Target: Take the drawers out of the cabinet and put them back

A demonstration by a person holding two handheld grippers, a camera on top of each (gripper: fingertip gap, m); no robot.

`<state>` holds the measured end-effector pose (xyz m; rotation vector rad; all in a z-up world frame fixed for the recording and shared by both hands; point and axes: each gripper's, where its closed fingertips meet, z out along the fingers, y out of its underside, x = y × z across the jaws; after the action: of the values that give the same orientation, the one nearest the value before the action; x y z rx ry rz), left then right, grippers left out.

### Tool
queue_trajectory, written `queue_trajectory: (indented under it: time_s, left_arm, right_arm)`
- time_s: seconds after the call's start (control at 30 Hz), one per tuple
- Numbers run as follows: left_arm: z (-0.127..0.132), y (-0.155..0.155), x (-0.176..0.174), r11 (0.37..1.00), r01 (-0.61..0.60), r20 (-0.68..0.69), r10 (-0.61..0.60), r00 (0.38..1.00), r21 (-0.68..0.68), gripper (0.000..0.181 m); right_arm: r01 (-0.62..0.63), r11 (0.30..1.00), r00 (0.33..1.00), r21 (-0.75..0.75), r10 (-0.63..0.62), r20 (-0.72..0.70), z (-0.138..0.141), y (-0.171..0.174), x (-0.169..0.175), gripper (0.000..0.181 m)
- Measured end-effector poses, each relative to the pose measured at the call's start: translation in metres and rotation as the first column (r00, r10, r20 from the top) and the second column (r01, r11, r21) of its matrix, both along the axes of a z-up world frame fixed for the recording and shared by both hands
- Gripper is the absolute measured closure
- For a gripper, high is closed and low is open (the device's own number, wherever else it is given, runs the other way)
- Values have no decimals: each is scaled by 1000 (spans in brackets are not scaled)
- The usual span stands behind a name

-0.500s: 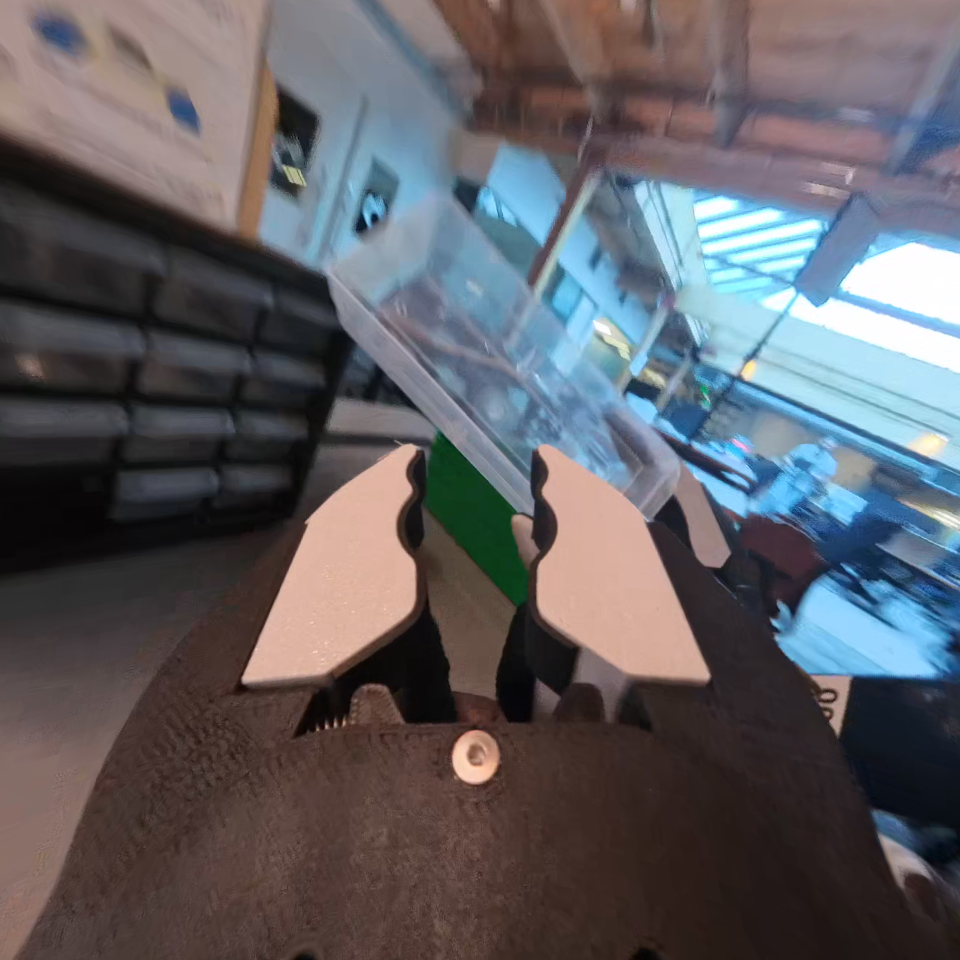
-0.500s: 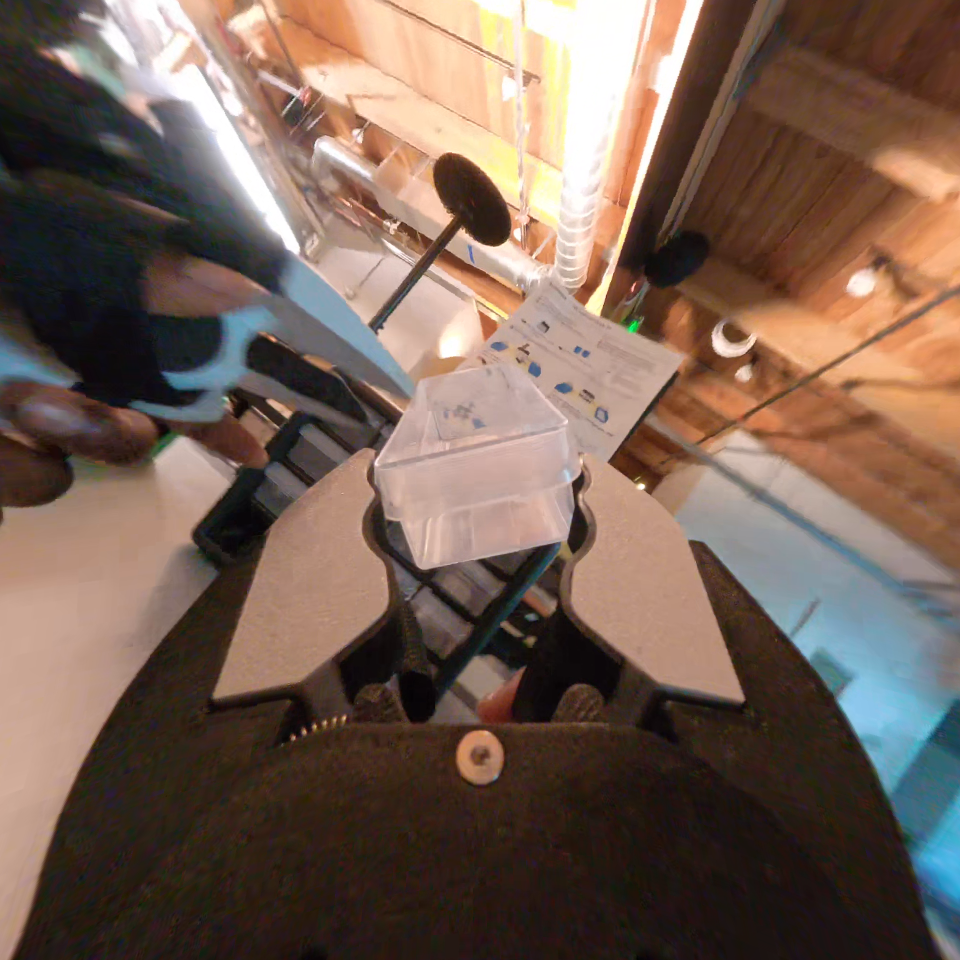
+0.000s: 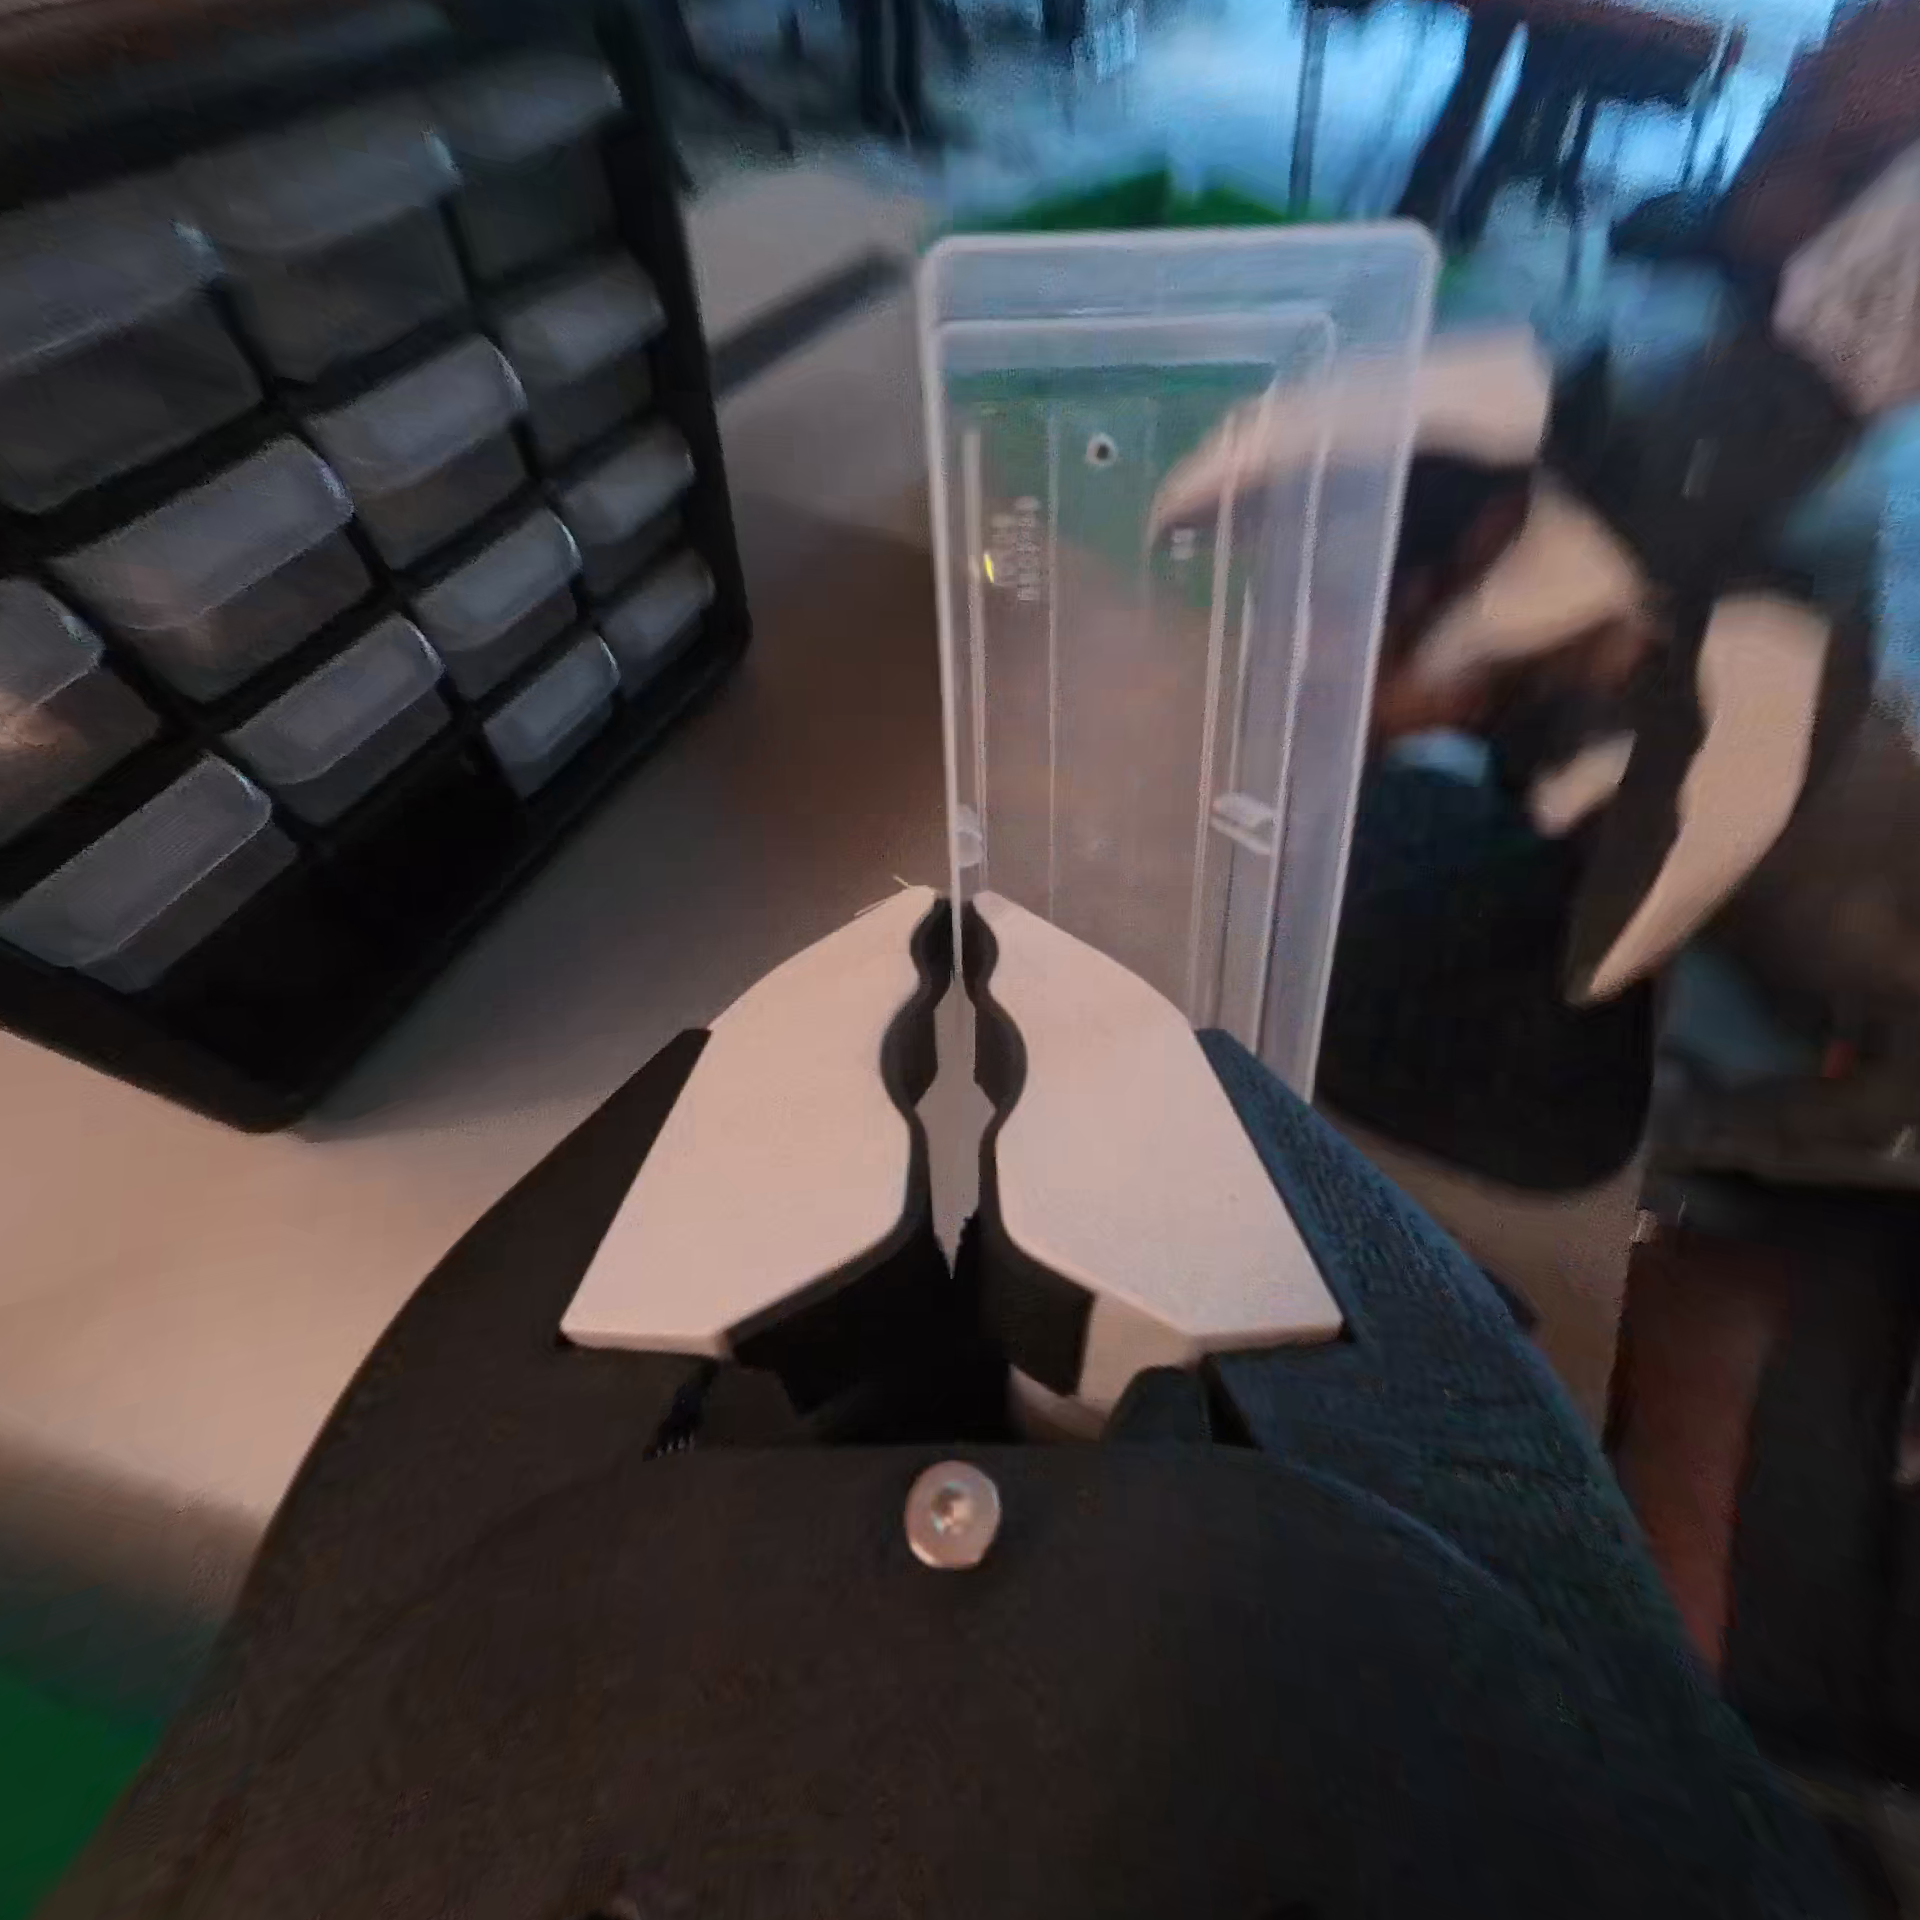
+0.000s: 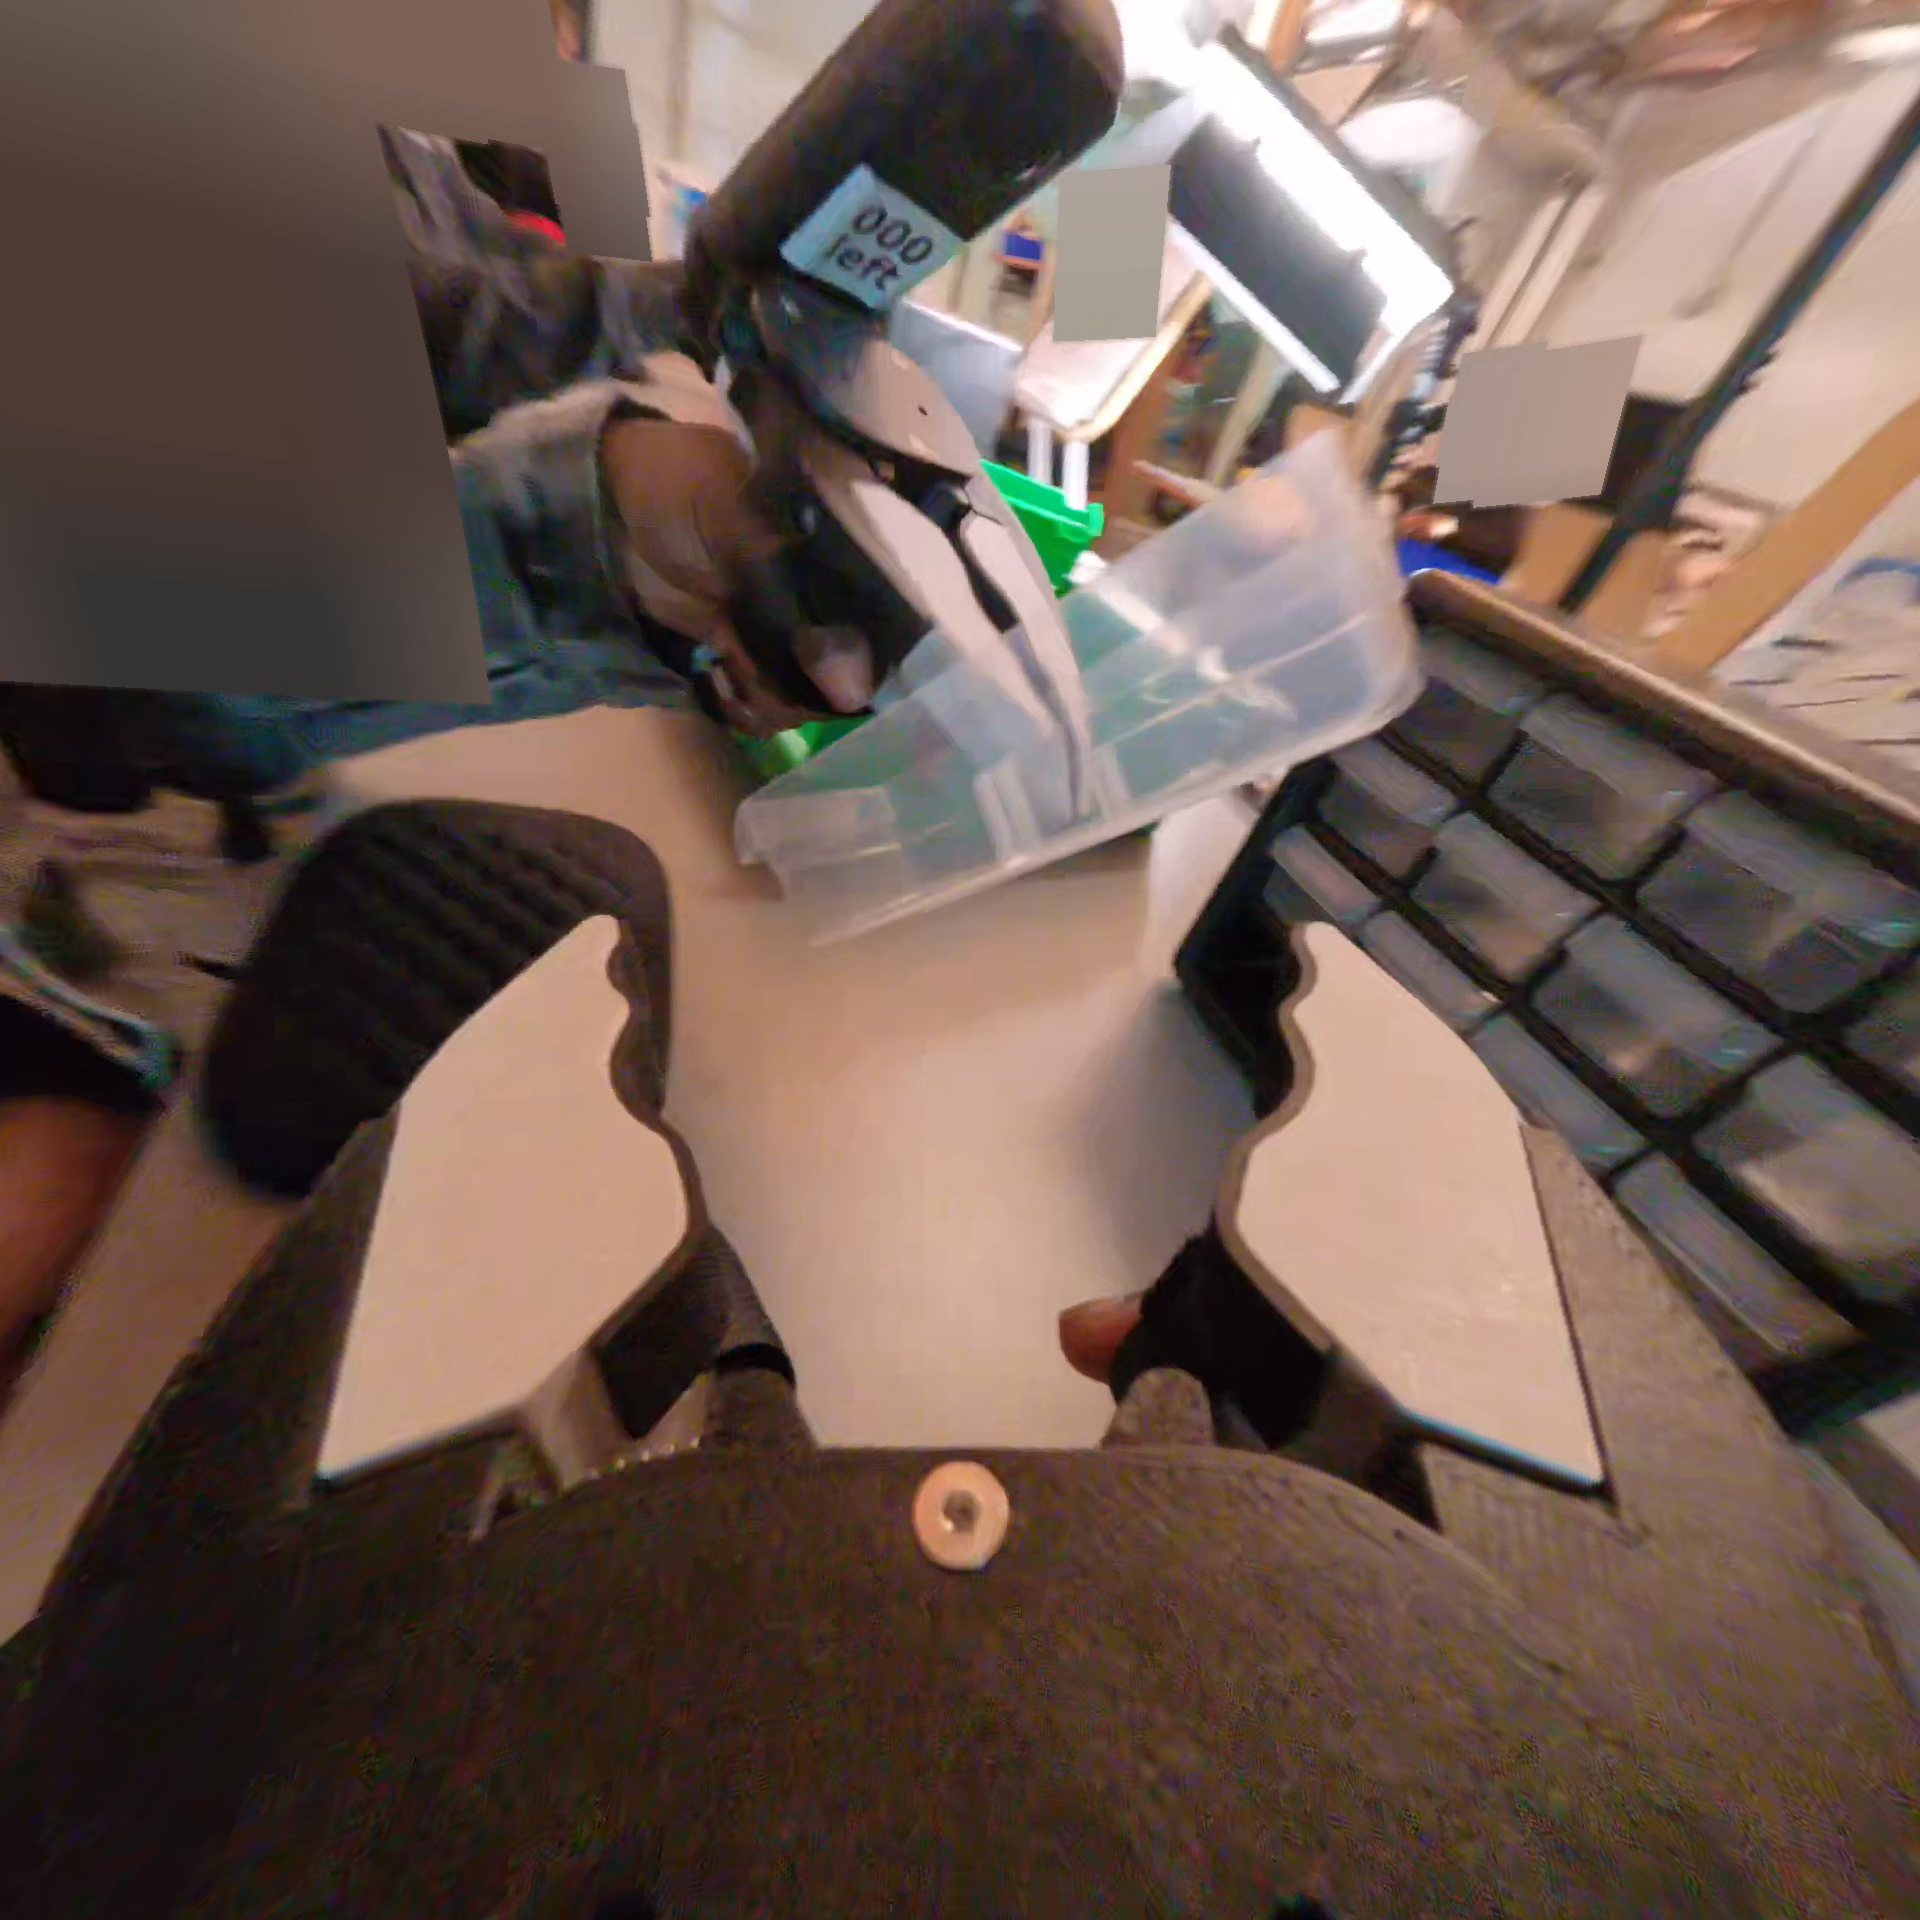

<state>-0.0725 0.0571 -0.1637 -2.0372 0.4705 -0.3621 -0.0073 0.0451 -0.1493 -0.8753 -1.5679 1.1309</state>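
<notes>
The pale surface point(image 4: 914, 1122) carries the black cabinet point(image 3: 343, 561) full of small drawers; just beside it, up in the air, is one clear drawer point(image 3: 1174, 623); the left tool point(image 3: 958, 935) pinches its thin wall tight; the right tool point(image 4: 956, 1049) is wide apart, holding nothing.

The drawer point(image 3: 1174, 582) is clear glossy plastic, the cabinet point(image 3: 675, 436) black plastic, the tabletop point(image 4: 935, 1122) smooth and matt.
</notes>
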Motion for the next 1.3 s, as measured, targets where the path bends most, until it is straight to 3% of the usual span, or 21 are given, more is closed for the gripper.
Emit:
queue_trajectory:
  time_s: [0.1,0.17,0.3,0.37,0.43,0.5,0.57,0.63,0.7,0.73,0.83,0.87,1.07,1.17,1.23,1.3]
  left_arm:
    - [-11,-18,2,982,153,-214,-174,961,-109,180]
    - [-11,-23,5,968,208,-301,-242,922,-141,180]
    - [-6,-29,18,939,305,-367,-344,865,-160,180]
    - [-6,-31,22,932,327,-386,-364,848,-160,180]
    - [-4,-33,23,929,341,-382,-370,847,-145,180]
    - [9,-34,24,930,363,-328,-361,873,-58,151]
    - [36,-33,18,932,339,-254,-300,920,128,123]
    - [71,-40,10,904,237,-63,-229,971,355,89]
    - [93,-52,8,841,113,144,-220,965,529,73]
    - [91,-55,12,825,81,184,-219,958,559,69]
    - [64,-52,39,824,100,81,-173,982,557,69]
    - [62,-51,47,816,101,61,-164,985,568,76]
    - [71,-44,61,807,54,122,-154,980,588,115]
    - [69,-44,63,808,57,129,-163,978,587,116]
    - [70,-44,62,801,10,150,-124,981,599,116]
    - [71,-39,53,789,-120,218,-18,976,602,117]
  right_arm:
    - [-95,994,995,54,93,45,19,1,6,67]
    - [-188,979,972,73,175,159,18,-7,4,70]
    - [-273,956,932,107,235,275,6,-19,-12,77]
    - [-304,943,922,136,256,289,0,-25,-15,101]
    - [-323,932,922,163,271,277,-2,-29,-14,105]
    - [-321,930,936,177,284,207,4,-30,-11,106]
    - [-301,943,952,143,290,95,19,-24,-4,107]
    - [-286,956,955,61,290,-59,41,-13,9,107]
    - [-311,950,933,-32,299,-199,59,-3,23,107]
    - [-330,942,919,-67,304,-253,64,1,27,107]
    - [-395,909,886,-130,340,-317,66,1,31,106]
    - [-411,902,882,-134,356,-310,63,-1,30,106]
    - [-463,873,867,-149,412,-282,59,-9,28,106]
    - [-478,862,865,-171,428,-262,55,-8,27,107]
    - [-485,847,869,-217,441,-224,51,-5,25,105]
    - [-454,842,891,-293,422,-168,51,5,17,103]
